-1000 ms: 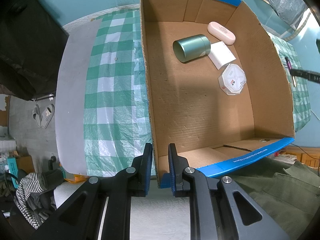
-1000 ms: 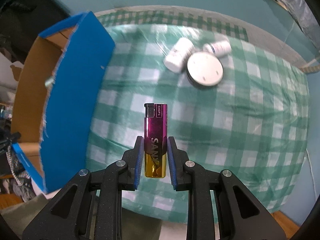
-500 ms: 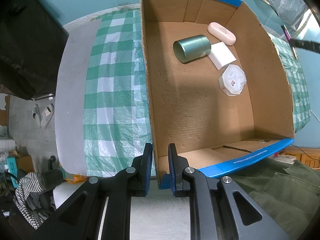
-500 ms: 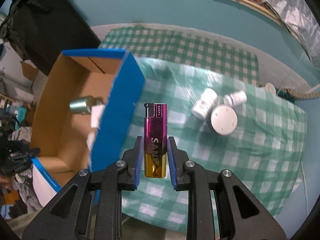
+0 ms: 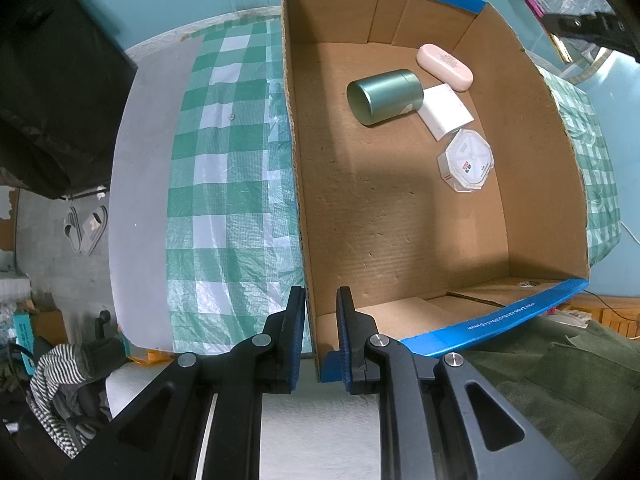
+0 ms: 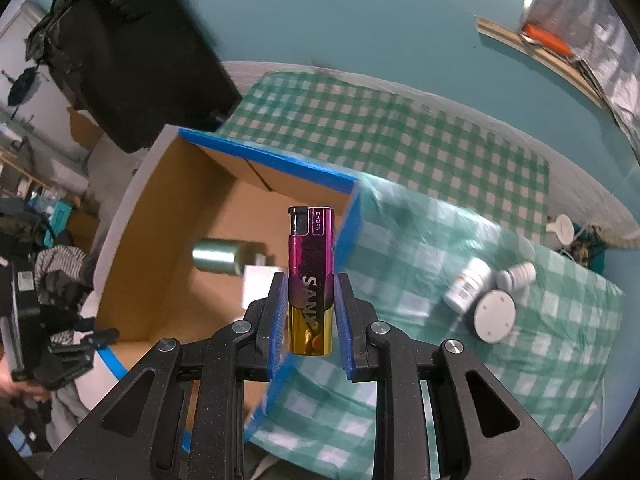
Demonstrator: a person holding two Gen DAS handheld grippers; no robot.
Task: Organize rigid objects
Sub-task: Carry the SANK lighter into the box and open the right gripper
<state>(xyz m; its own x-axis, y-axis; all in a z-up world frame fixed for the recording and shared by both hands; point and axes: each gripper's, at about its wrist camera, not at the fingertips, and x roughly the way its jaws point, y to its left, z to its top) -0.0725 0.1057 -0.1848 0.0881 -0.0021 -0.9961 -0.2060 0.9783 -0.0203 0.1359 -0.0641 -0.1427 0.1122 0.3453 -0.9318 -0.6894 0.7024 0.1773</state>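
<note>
Pinching the magenta-and-gold plastic lighter (image 6: 311, 280) upright, your right gripper (image 6: 311, 320) hangs over the blue-edged cardboard box (image 6: 264, 162). Your left gripper (image 5: 320, 332) clamps the box's near corner wall. Inside lie a green metal tin (image 5: 385, 97), pink oval case (image 5: 445, 67) and white octagonal container (image 5: 466, 165).

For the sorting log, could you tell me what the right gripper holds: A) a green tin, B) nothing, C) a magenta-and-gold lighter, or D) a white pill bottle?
C: the right gripper is shut on the magenta-and-gold lighter, held upright.
</note>
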